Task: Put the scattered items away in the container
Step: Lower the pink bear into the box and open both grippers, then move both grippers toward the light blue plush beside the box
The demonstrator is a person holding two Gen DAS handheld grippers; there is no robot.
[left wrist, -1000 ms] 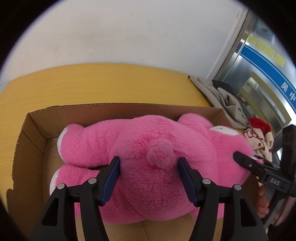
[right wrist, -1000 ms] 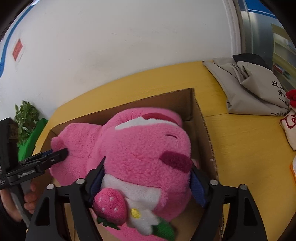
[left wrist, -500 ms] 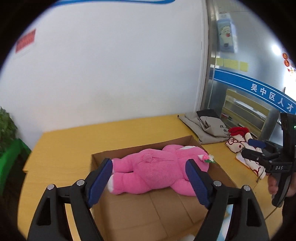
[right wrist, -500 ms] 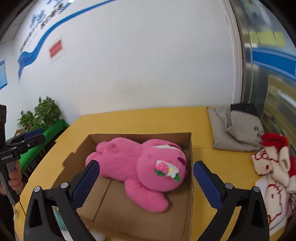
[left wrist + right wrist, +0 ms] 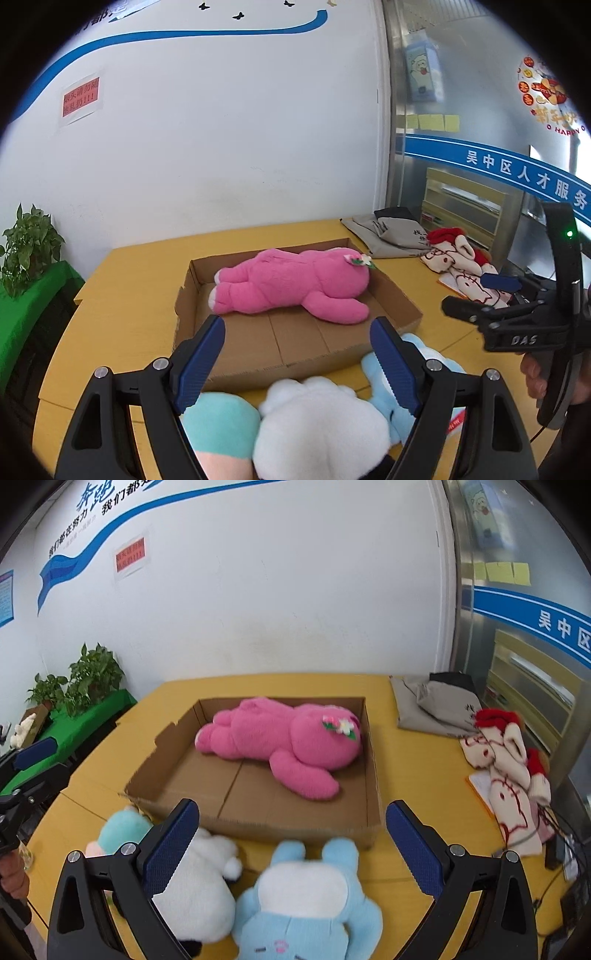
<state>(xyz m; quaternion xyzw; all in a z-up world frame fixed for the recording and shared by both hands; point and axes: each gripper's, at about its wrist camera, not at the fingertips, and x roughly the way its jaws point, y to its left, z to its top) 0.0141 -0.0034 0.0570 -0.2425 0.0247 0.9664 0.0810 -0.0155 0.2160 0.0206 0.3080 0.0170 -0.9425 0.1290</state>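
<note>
Bear [image 5: 280, 738] in box [image 5: 373, 775], frame centre; white [image 5: 195, 890], blue [image 5: 306, 904], teal [image 5: 122, 827] toys left on worktop [image 5: 424, 786], perhaps more right. Both hand-held grippers [image 5: 295, 362] [image 5: 291, 845] wide, empty.

A yellow wooden table [image 5: 424, 775] carries an open cardboard box [image 5: 373, 760] near its middle. Just before the box lie a teal plush [image 5: 122, 827], a white plush [image 5: 199, 886] and a blue plush [image 5: 306, 915]. Grey folded cloth [image 5: 436, 705] and what looks like a red-and-cream plush [image 5: 506, 760] lie towards the right edge.
</note>
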